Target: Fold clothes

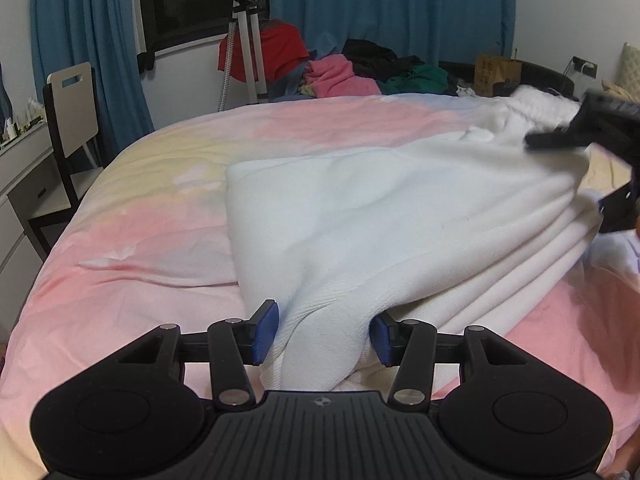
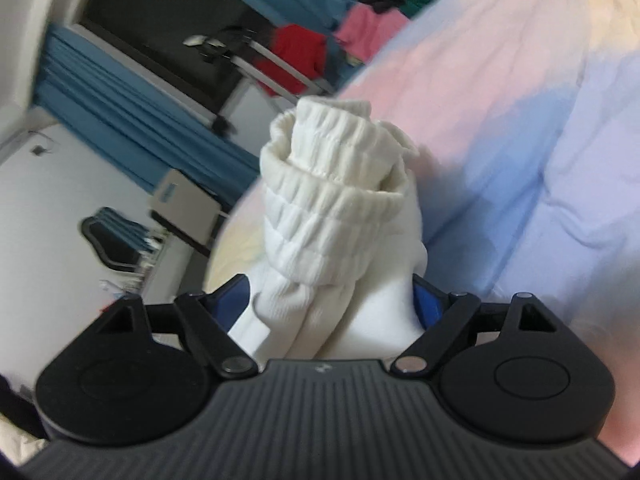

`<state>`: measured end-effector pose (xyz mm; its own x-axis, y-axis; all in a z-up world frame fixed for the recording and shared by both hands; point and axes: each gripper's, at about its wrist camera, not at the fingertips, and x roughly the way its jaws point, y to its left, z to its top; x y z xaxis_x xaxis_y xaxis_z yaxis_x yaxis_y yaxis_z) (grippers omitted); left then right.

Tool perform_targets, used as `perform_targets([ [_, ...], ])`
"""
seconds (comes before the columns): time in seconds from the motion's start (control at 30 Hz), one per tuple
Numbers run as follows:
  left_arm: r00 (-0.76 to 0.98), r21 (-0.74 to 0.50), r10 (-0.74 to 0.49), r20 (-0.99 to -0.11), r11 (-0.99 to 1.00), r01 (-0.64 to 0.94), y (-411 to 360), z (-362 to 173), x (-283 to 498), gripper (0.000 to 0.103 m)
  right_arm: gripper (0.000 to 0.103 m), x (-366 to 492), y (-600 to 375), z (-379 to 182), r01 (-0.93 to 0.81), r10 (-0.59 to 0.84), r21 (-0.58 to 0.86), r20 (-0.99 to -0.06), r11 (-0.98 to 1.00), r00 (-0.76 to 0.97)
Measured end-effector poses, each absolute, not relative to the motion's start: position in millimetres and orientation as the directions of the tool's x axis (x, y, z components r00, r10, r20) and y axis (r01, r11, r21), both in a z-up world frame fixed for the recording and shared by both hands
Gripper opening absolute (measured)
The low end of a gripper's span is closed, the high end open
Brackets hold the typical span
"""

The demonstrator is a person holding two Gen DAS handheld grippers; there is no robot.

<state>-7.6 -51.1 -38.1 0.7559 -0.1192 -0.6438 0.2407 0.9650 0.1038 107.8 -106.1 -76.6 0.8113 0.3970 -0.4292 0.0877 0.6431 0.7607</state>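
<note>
A white knit garment (image 1: 400,208) lies partly folded on the bed (image 1: 140,208), stretched between both grippers. My left gripper (image 1: 325,332) is shut on a bunched edge of it near the bed's front. My right gripper (image 2: 332,304) is shut on the garment's ribbed end (image 2: 336,200), which bunches up above its blue pads and hides them in part. The right gripper also shows in the left wrist view (image 1: 580,136), at the right edge, lifted above the bed with cloth hanging from it in pleats.
The bed has a pink, yellow and blue cover. A pile of coloured clothes (image 1: 344,72) lies beyond its far edge, with a tripod (image 1: 244,40) and blue curtains (image 1: 380,8). A chair (image 1: 68,120) and desk (image 1: 20,184) stand at the left.
</note>
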Motion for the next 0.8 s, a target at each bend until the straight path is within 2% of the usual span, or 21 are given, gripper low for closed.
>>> perform_targets([
  [0.13, 0.768, 0.167, -0.089, -0.634, 0.954, 0.249, -62, -38, -13, 0.051, 0.082, 122, -98, -91, 0.19, 0.352, 0.683, -0.57, 0.705, 0.742],
  [0.17, 0.77, 0.175, -0.085, -0.632, 0.953, 0.249, -64, -37, -14, 0.051, 0.075, 124, -95, -92, 0.201, 0.333, 0.656, -0.593, 0.727, 0.733],
  [0.23, 0.767, 0.168, -0.087, -0.636, 0.954, 0.248, -64, -35, -16, 0.054, 0.068, 123, -92, -88, 0.206, 0.308, 0.63, -0.607, 0.749, 0.733],
  [0.27, 0.765, 0.165, -0.088, -0.638, 0.955, 0.247, -64, -34, -17, 0.055, 0.062, 121, -91, -86, 0.208, 0.3, 0.623, -0.609, 0.754, 0.734],
  [0.33, 0.761, 0.149, -0.099, -0.641, 0.957, 0.25, -63, -30, -19, 0.068, 0.054, 119, -92, -82, 0.214, 0.287, 0.618, -0.608, 0.757, 0.741],
  [0.47, 0.745, 0.013, -0.22, -0.629, 0.956, 0.294, -49, -11, -31, 0.077, 0.043, 114, -95, -76, 0.224, 0.268, 0.633, -0.584, 0.741, 0.766],
  [0.6, 0.773, -0.261, -0.404, -0.489, 0.913, 0.313, -14, 15, -43, 0.093, 0.041, 110, -96, -72, 0.217, 0.253, 0.632, -0.567, 0.744, 0.784],
  [0.7, 0.778, -0.464, -0.433, -0.455, 0.861, 0.208, 11, 8, -29, 0.095, 0.041, 109, -94, -71, 0.216, 0.24, 0.62, -0.567, 0.755, 0.788],
  [0.8, 0.767, -0.583, -0.383, -0.515, 0.812, 0.014, 30, -20, -6, 0.095, 0.041, 109, -92, -70, 0.215, 0.225, 0.601, -0.57, 0.77, 0.79],
])
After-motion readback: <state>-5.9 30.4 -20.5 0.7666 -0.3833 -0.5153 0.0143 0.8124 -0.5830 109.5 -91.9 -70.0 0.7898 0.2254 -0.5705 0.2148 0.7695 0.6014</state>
